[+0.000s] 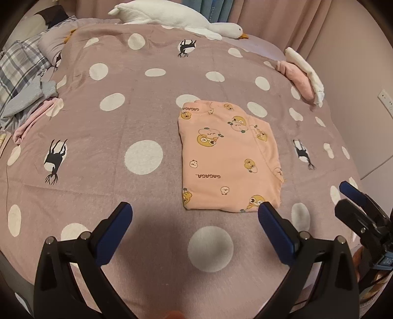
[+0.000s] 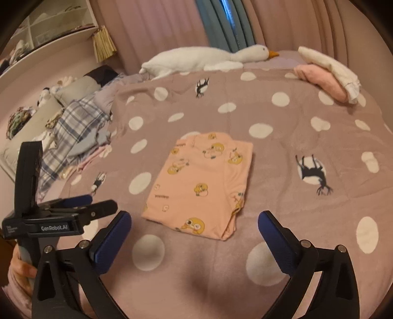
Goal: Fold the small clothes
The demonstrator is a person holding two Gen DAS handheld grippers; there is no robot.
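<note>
A peach-pink small garment (image 1: 228, 157) (image 2: 201, 181) printed with yellow cartoon ducks lies folded into a neat rectangle on the mauve polka-dot bedspread (image 1: 118, 117). My left gripper (image 1: 194, 207) hovers above the bed just short of the garment's near edge, its jaws wide open and empty. My right gripper (image 2: 194, 215) hangs likewise over the near edge, wide open with nothing between its pads. Each gripper shows in the other's view: the right one (image 1: 353, 193) at the far right, the left one (image 2: 93, 203) at the lower left, held by a hand (image 2: 22, 267).
A white plush goose (image 1: 172, 14) (image 2: 196, 59) lies along the far edge of the bed. A folded pink and white stack (image 1: 304, 76) (image 2: 326, 76) sits at the far right. Loose plaid, grey and pink clothes (image 1: 22, 81) (image 2: 73, 130) are heaped at the left.
</note>
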